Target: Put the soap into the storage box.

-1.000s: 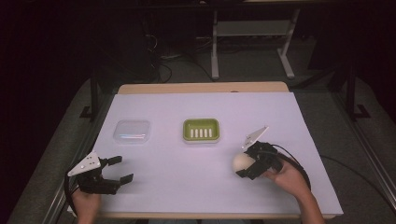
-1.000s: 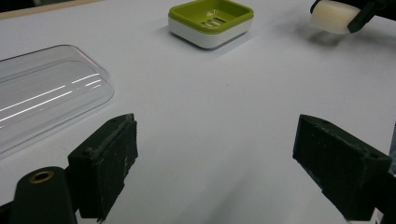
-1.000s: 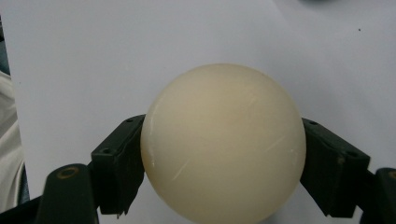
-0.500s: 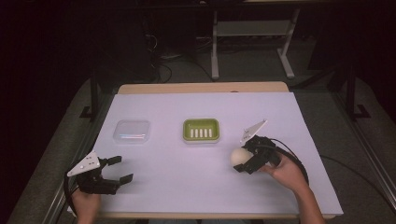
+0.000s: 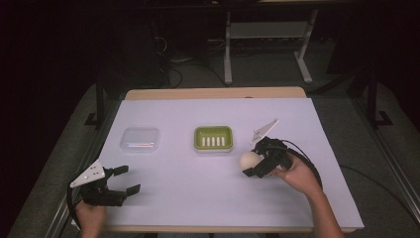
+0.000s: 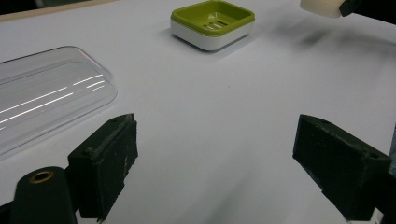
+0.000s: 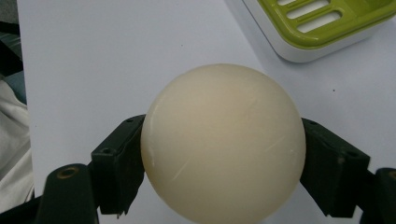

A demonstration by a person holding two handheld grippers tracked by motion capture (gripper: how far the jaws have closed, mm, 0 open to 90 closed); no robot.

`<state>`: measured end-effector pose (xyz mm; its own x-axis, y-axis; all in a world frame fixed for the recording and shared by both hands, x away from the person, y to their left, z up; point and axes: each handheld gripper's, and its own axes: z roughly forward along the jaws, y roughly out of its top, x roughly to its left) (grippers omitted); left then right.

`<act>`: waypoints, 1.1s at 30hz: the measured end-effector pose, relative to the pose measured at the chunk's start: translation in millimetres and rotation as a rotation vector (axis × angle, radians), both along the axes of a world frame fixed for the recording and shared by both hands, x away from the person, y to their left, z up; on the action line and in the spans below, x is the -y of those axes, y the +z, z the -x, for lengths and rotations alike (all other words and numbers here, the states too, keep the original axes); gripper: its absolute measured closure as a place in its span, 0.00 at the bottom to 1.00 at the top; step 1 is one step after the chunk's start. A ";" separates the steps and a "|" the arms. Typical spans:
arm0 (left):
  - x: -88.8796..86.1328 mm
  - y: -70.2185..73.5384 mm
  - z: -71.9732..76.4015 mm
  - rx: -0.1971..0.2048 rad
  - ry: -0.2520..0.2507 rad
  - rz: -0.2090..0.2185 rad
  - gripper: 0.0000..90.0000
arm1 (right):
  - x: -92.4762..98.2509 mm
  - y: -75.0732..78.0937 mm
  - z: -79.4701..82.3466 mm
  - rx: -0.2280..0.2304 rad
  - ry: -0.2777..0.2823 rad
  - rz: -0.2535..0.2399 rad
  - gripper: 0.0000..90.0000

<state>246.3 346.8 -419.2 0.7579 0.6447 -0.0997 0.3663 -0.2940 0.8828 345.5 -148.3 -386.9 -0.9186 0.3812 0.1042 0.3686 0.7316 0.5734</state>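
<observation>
Cream soap bar (image 5: 248, 159), smooth, rounded, faint scratches, pinched in right gripper (image 5: 253, 164) just right of and nearer than green soap dish (image 5: 213, 138). Left gripper (image 5: 125, 179) spread wide, near-left, nearer than clear lid (image 5: 140, 139).

Lab/test setup: paper-covered table (image 5: 163, 114), dark room, floor cables (image 5: 173, 64), metal stand (image 5: 267, 34).

Left gripper (image 5: 121, 181) jaws apart; right gripper (image 5: 252, 163) clamped.
</observation>
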 end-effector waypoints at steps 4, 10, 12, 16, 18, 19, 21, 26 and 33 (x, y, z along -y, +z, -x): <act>0.6 0.2 0.4 -0.005 0.001 0.002 0.15 | -3.3 2.8 -3.9 -0.001 0.001 -0.001 0.24; 1.1 -0.1 0.6 -0.005 0.005 0.014 0.15 | -8.9 8.0 -9.4 -0.009 0.013 -0.014 0.24; 0.7 0.0 0.4 -0.004 0.004 0.011 0.15 | -10.8 9.8 -10.9 -0.003 0.013 -0.011 0.24; 0.5 0.0 0.4 -0.002 0.004 0.012 0.15 | -14.7 13.7 -14.9 0.001 0.024 -0.009 0.24; 0.8 0.0 0.4 -0.003 0.005 0.014 0.15 | -16.2 15.1 -16.3 0.006 0.024 -0.018 0.24; 0.8 0.0 0.5 -0.003 0.003 0.013 0.15 | -16.7 15.8 -17.4 0.004 0.027 -0.016 0.24; 0.9 0.1 0.6 -0.003 0.003 0.013 0.15 | -18.5 16.9 -18.7 0.008 0.024 -0.013 0.24; 0.3 0.2 0.4 -0.001 0.000 0.011 0.15 | -21.9 19.0 -22.2 0.005 0.036 -0.018 0.24; 0.8 0.3 0.4 -0.002 0.002 0.015 0.15 | -25.8 21.7 -28.5 0.009 0.043 -0.018 0.24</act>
